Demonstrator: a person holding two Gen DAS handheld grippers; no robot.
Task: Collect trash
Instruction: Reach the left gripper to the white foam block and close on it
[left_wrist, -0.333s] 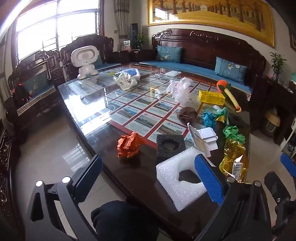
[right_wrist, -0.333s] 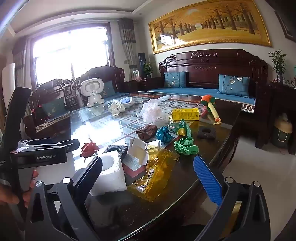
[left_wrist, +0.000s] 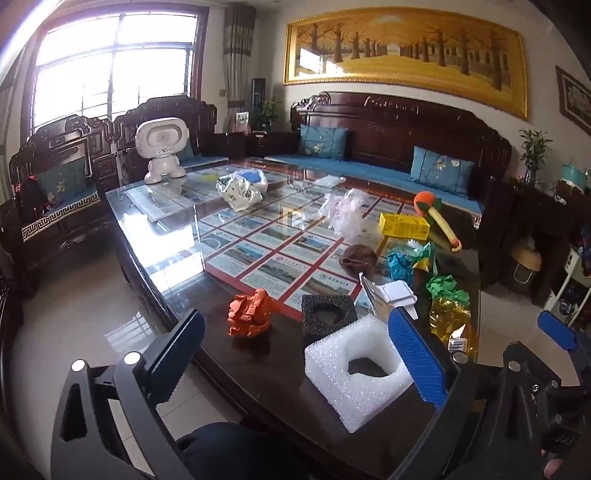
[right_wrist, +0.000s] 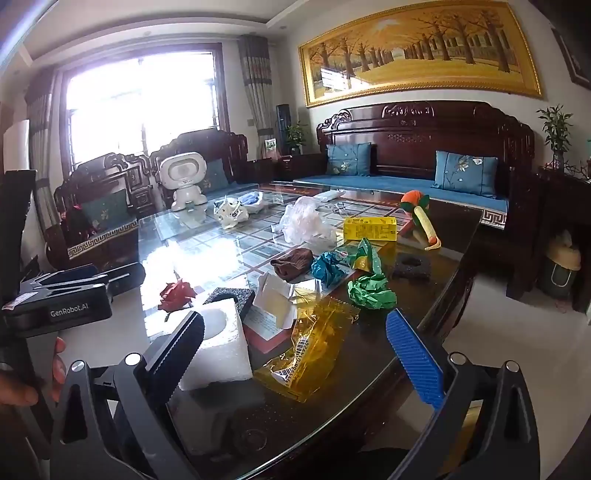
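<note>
Spreading wide and gripping nothing: left gripper (left_wrist: 295, 365), ribbed blue pads, hovering over the near table edge beside a white foam block (left_wrist: 356, 371) with a scooped hollow, spongy and coarse. Likewise gaping and empty: right gripper (right_wrist: 295, 362), hanging above a crinkled amber cellophane wrapper (right_wrist: 314, 343) bearing a barcode. Lying just beyond: a black foam square (left_wrist: 327, 314) with a round hole, a crumpled orange paper ball (left_wrist: 251, 312), folded white card (left_wrist: 388, 293), green (right_wrist: 371, 291) and teal (right_wrist: 327, 267) paper wads, a brown knit cloth (right_wrist: 291, 260), a clear plastic bag (right_wrist: 304, 221), a yellow carton (right_wrist: 369, 229). All resting on a glossy glass-topped dark wood table (left_wrist: 177, 258). Compared with a moment earlier: trash lying unmoved, left view tilting up slightly, showing more wall and painting (left_wrist: 402, 55).
</note>
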